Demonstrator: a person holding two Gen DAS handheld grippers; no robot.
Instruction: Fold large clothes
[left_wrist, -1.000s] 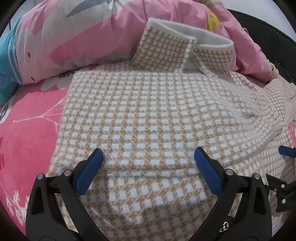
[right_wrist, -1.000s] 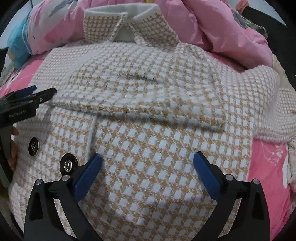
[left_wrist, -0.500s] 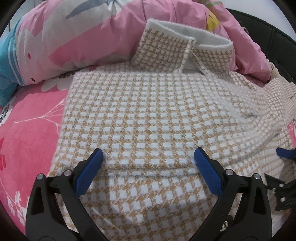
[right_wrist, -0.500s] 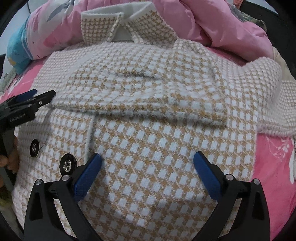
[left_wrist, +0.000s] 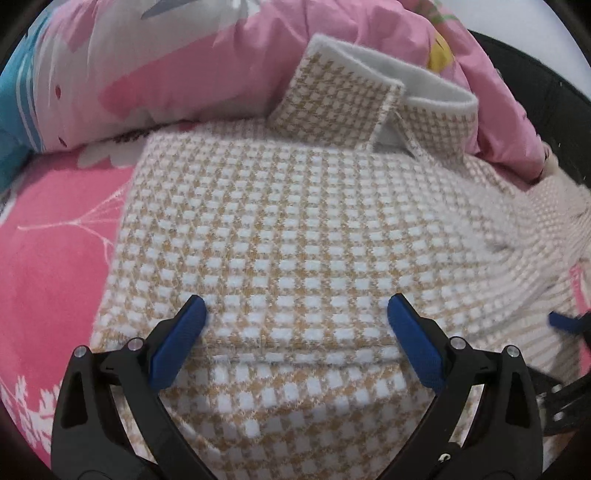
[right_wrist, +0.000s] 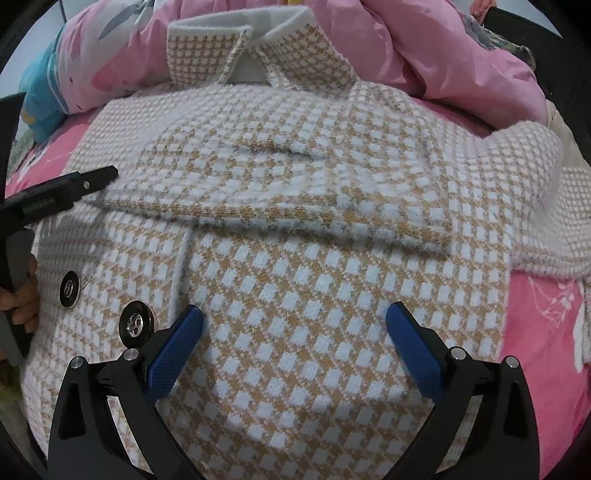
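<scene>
Pink floral bed sheet, checked tan-and-white coat spread flat, bunched pink quilt, perhaps, behind

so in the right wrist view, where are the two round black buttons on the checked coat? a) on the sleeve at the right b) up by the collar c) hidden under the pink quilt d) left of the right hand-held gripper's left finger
d: both buttons sit on the coat front, left of the open right hand-held gripper.
</scene>
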